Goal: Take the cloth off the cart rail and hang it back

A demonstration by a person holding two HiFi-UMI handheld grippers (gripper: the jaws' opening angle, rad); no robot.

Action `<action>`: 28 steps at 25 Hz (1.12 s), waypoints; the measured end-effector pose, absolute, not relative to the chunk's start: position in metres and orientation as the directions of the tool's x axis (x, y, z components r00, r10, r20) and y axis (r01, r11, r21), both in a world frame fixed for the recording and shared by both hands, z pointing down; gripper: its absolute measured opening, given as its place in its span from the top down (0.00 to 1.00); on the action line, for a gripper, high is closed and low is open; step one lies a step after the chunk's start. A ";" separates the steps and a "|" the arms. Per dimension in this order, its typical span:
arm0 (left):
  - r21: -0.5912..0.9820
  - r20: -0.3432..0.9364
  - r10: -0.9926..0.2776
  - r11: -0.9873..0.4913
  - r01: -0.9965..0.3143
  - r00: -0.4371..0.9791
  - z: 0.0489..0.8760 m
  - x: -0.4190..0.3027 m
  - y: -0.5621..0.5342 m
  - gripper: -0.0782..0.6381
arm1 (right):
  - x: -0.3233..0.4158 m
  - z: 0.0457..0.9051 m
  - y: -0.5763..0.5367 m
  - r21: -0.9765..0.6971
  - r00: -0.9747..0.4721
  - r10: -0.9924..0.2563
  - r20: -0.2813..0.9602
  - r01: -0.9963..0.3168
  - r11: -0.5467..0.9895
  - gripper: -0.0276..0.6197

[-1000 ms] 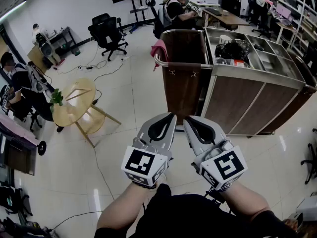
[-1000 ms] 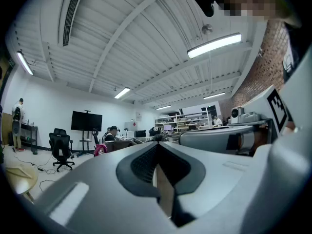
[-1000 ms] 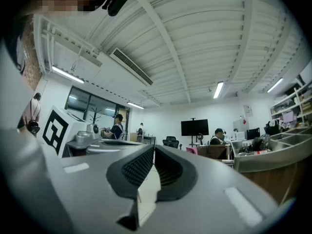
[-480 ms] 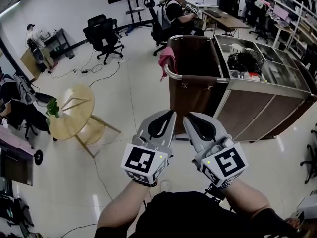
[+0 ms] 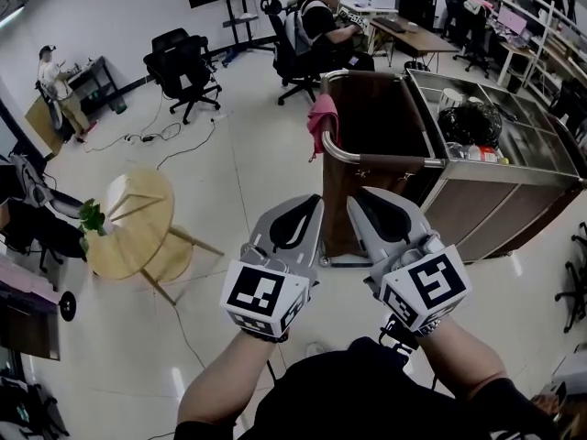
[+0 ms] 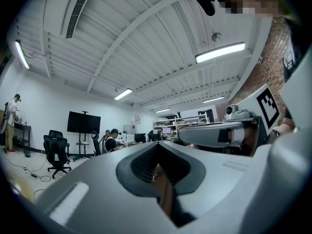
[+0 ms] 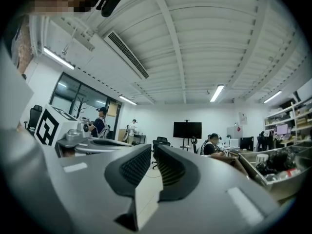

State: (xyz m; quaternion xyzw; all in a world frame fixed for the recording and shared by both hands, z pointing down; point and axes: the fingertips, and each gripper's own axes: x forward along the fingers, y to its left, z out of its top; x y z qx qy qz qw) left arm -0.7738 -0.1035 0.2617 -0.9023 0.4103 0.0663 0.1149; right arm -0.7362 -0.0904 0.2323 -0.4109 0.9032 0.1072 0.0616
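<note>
Grey tongs (image 5: pixel 310 205), black-white marker cubes (image 5: pixel 264 297), black top (image 5: pixel 353 392)

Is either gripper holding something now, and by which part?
Nothing is held. The left gripper is shut and empty; on the right gripper the jaws have just been opening, with nothing between them. The cloth hangs on the cart rail.

The cloth (image 5: pixel 323 117) is pink, the cart (image 5: pixel 477 211) brown, the table (image 5: pixel 138 220) pale wood.
</note>
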 end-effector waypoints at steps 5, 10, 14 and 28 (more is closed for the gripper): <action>-0.131 -0.216 -0.734 -0.632 -0.764 0.644 0.260 -0.792 -0.126 0.89 | -0.750 0.227 -0.122 0.157 -0.656 -0.737 -0.164 -0.755 0.637 0.86; -0.131 -0.206 -0.742 -0.625 -0.769 0.638 0.275 -0.798 -0.164 0.89 | -0.757 0.237 -0.168 0.176 -0.661 -0.737 -0.146 -0.750 0.638 0.85; -0.127 -0.193 -0.756 -0.613 -0.780 0.625 0.284 -0.797 -0.198 0.89 | -0.754 0.250 -0.209 0.182 -0.664 -0.738 -0.116 -0.745 0.642 0.85; -0.088 -0.166 -0.785 -0.591 -0.802 0.597 0.322 -0.780 -0.356 0.89 | -0.749 0.310 -0.389 0.243 -0.692 -0.718 0.069 -0.687 0.685 0.72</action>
